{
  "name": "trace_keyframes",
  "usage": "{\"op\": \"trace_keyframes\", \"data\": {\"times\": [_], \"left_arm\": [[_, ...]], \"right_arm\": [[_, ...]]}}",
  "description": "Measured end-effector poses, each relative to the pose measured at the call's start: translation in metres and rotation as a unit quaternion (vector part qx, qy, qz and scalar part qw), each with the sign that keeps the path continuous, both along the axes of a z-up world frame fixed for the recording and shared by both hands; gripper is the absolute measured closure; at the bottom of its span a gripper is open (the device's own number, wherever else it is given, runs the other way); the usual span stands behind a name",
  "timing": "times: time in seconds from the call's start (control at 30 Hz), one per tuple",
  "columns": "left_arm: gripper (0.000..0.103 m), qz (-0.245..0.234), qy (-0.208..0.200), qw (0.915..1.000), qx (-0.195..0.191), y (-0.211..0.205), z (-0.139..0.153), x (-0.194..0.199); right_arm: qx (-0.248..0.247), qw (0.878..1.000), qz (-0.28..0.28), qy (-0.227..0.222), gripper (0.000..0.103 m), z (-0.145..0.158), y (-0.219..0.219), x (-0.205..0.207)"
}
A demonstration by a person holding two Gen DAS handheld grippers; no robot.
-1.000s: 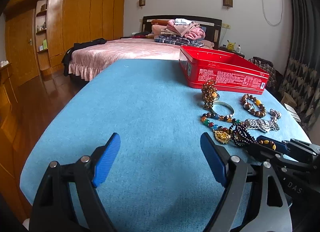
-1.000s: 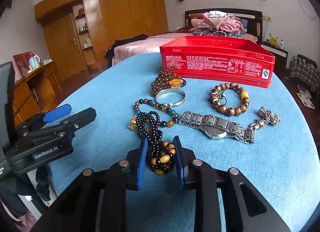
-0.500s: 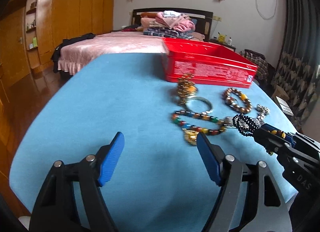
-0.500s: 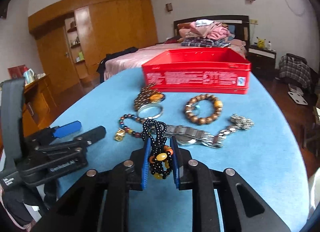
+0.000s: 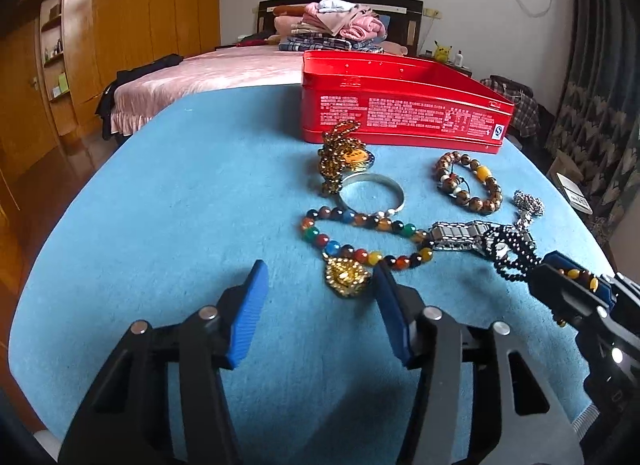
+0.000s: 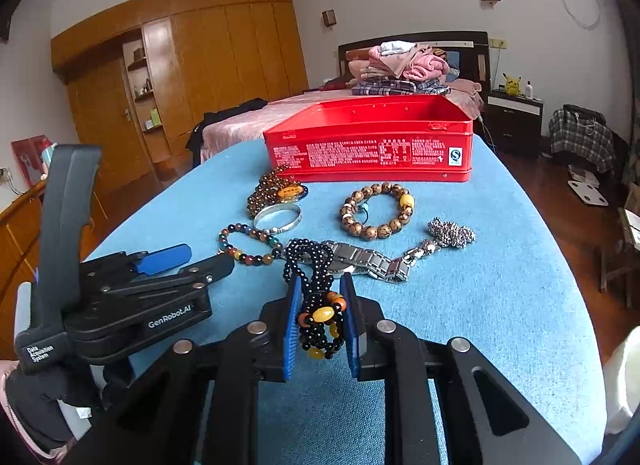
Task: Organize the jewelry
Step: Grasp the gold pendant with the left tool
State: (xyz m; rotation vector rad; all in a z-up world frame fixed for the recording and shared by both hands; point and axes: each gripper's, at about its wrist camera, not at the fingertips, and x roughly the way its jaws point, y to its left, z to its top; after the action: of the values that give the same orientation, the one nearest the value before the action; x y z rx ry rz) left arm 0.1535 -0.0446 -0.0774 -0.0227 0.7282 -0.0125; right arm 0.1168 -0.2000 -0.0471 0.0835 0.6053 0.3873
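My right gripper [image 6: 321, 279] is shut on a black bead bracelet [image 6: 318, 315] with amber beads, and its far loops trail onto the silver watch [image 6: 368, 259]. My left gripper [image 5: 319, 269] hovers low over the blue cloth with its jaws closing. The gold pendant [image 5: 347, 276] of a multicoloured bead necklace [image 5: 360, 221] lies just inside its right fingertip, and neither pad touches it. An open red tin [image 5: 400, 121] stands at the back. In the left wrist view the right gripper [image 5: 568, 285] comes in from the right edge.
Between the necklace and the tin lie a silver bangle [image 5: 372, 193], an amber bead string [image 5: 340, 161], a brown bead bracelet [image 5: 468, 181] and a silver chain [image 5: 528, 203]. The blue table [image 5: 180, 205] drops off at left and right. A bed stands behind it.
My left gripper has moved right toward the necklace's pendant, and its jaws have narrowed. My right gripper has tightened on the black bracelet and shifted a little with it.
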Motion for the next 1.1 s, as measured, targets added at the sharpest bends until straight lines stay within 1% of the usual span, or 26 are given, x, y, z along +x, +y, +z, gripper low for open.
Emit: {"op": "trace_keyframes", "data": {"times": [0.13,0.2,0.23,0.5,0.57,0.63,0.8,1.0,1.1], "left_arm": [[0.064,-0.005,-0.002,1.0000,-0.008,-0.003,0.000,0.000],[0.079,-0.015,-0.006,0.9997,-0.018,-0.004,-0.001,-0.001],[0.082,-0.018,-0.008,0.9995,-0.026,-0.003,-0.001,-0.002],[0.082,-0.012,-0.013,0.9992,-0.037,0.000,0.000,-0.007],[0.082,-0.008,-0.014,0.9993,-0.033,0.002,0.002,-0.008],[0.082,-0.002,-0.020,0.9996,-0.020,0.003,0.005,-0.009],[0.082,0.006,-0.027,0.9995,-0.017,0.009,0.011,-0.009],[0.082,0.000,-0.045,0.9989,-0.016,0.007,0.026,-0.007],[0.082,-0.005,-0.055,0.9983,-0.018,0.004,0.037,-0.003]], "right_arm": [[0.001,1.000,-0.003,0.001,0.083,-0.002,-0.002,0.001],[0.002,1.000,-0.005,0.001,0.083,-0.002,-0.003,0.001],[0.002,1.000,-0.007,0.001,0.083,-0.002,-0.003,0.001],[0.000,1.000,-0.007,0.000,0.083,-0.002,-0.004,0.001],[0.001,1.000,-0.009,-0.004,0.083,0.000,-0.004,0.000],[0.002,1.000,-0.010,-0.006,0.083,0.002,-0.004,-0.001],[-0.003,1.000,-0.013,-0.015,0.083,0.009,-0.003,0.000],[-0.003,1.000,-0.016,-0.025,0.083,0.020,-0.004,0.002],[0.006,0.999,-0.021,-0.029,0.083,0.027,-0.008,0.008]]}}
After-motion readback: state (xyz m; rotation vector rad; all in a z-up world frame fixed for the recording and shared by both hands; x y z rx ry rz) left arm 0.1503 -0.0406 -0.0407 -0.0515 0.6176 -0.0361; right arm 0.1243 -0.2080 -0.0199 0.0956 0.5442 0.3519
